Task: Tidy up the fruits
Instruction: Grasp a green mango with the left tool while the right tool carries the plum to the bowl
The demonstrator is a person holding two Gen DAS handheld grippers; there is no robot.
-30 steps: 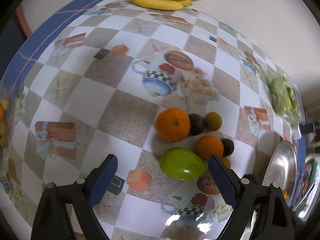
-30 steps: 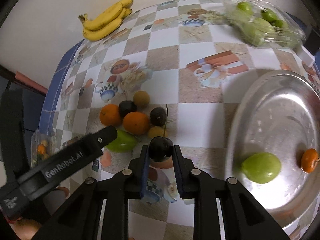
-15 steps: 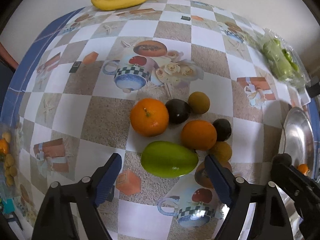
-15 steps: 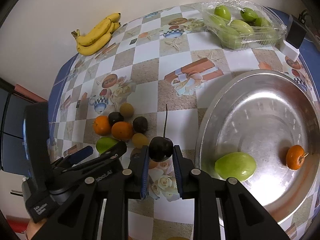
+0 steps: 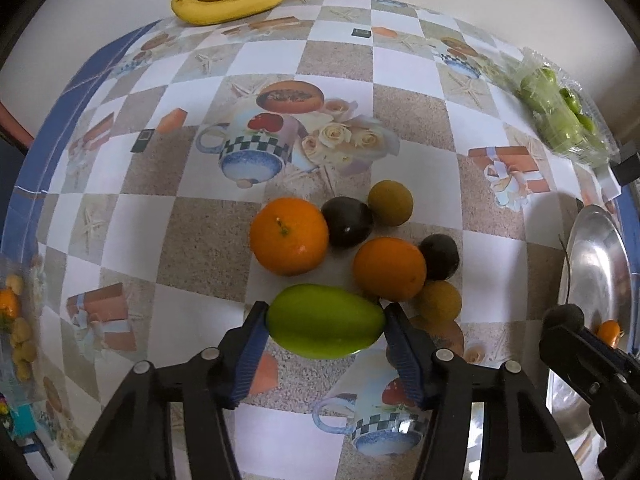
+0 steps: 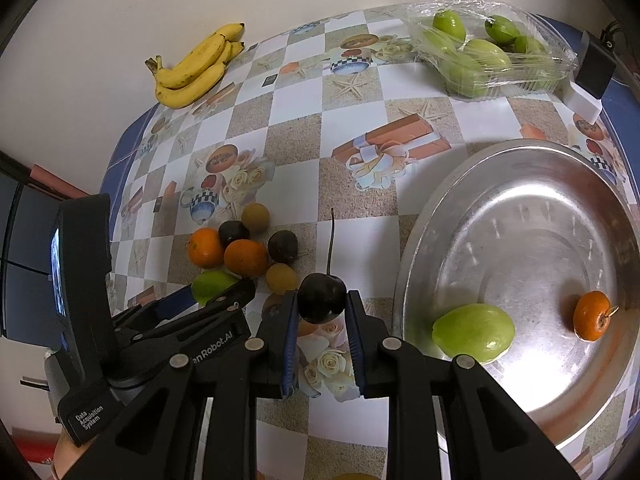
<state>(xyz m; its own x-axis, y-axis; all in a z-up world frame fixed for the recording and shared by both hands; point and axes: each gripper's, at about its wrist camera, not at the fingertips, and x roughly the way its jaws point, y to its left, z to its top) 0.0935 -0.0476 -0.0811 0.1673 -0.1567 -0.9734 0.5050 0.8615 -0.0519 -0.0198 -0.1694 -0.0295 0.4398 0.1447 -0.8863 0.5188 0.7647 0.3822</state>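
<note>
- In the left wrist view we see only a narrow sliver of the metal tray (image 5: pixel 600 256) at the tablecloth's right edge; the frame cuts off the rest.
- The small orange fruit (image 5: pixel 609 330) on that tray is half hidden behind the right gripper (image 5: pixel 562 316).
- The clear pack of green fruits (image 5: pixel 560 116) blurs near the table's far right corner, so we cannot count them.
- A bag of small fruits (image 5: pixel 16 320) at the left edge is cut off and too blurred to name.
- In the right wrist view the left gripper (image 6: pixel 216 298) covers most of the green mango (image 6: pixel 210 282).
- The tray's (image 6: pixel 420 240) near rim is lost behind the right gripper's arms.
</note>
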